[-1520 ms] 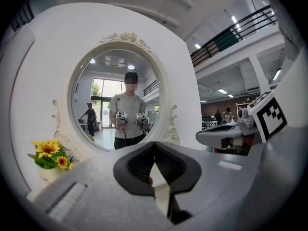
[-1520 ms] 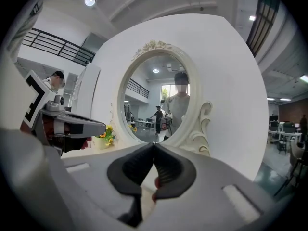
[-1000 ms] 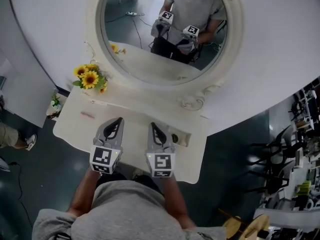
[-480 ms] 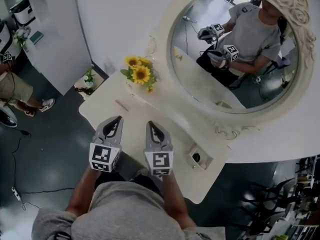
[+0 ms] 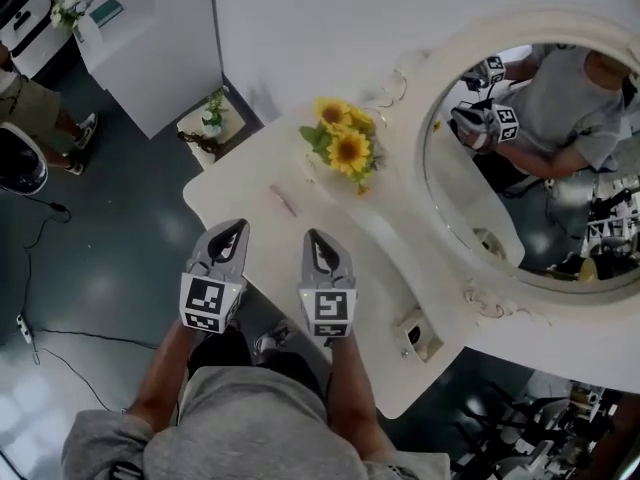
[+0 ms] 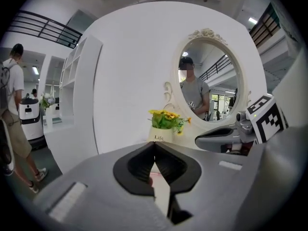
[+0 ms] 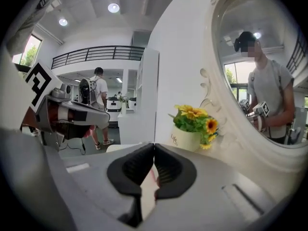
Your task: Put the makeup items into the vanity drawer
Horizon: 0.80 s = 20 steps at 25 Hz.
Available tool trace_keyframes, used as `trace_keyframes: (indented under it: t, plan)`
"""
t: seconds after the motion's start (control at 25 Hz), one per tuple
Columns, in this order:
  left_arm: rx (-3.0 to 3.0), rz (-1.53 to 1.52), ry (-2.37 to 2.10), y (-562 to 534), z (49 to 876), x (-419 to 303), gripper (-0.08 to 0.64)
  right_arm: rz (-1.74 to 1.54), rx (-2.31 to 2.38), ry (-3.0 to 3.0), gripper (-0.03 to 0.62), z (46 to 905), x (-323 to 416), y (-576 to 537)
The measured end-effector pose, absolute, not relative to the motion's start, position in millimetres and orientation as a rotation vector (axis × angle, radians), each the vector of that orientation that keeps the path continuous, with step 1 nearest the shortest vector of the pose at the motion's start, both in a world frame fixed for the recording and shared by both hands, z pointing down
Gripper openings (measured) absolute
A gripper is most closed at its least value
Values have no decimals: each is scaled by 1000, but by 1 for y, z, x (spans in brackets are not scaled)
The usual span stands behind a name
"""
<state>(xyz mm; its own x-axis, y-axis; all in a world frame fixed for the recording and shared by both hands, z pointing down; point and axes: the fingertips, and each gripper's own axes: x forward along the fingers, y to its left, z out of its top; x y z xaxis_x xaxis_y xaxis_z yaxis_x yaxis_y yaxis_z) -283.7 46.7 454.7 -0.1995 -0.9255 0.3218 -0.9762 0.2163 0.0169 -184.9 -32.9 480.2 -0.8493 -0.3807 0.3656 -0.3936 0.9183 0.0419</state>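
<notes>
Jaws of both grippers are clenched with nothing between them. The left gripper (image 5: 234, 230) and right gripper (image 5: 316, 238) hover side by side at the near edge of the white vanity (image 5: 385, 293). 1 pink makeup stick (image 5: 284, 200) lies on top just beyond them, near the sunflower pot (image 5: 346, 148).

1. White wall (image 5: 330, 28) fills the upper centre of the head view; dark glossy floor (image 5: 90, 258) at left; white cabinet (image 5: 160, 58) upper left.
2. Right gripper view: round ceiling lights (image 7: 113, 7) at top; railed balcony (image 7: 96, 57) below them; possibly a window (image 7: 29, 44) at far left.
</notes>
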Motion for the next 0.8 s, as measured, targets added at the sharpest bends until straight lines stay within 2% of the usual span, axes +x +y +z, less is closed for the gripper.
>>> trace_keyframes:
  t: [0.72, 0.8]
  plan:
    - [1710, 335, -2090, 22, 560, -349, 11, 86, 422, -2537, 6, 599, -265, -64]
    - [1704, 336, -2081, 22, 566, -352, 11, 80, 398, -2515, 43, 609, -268, -66]
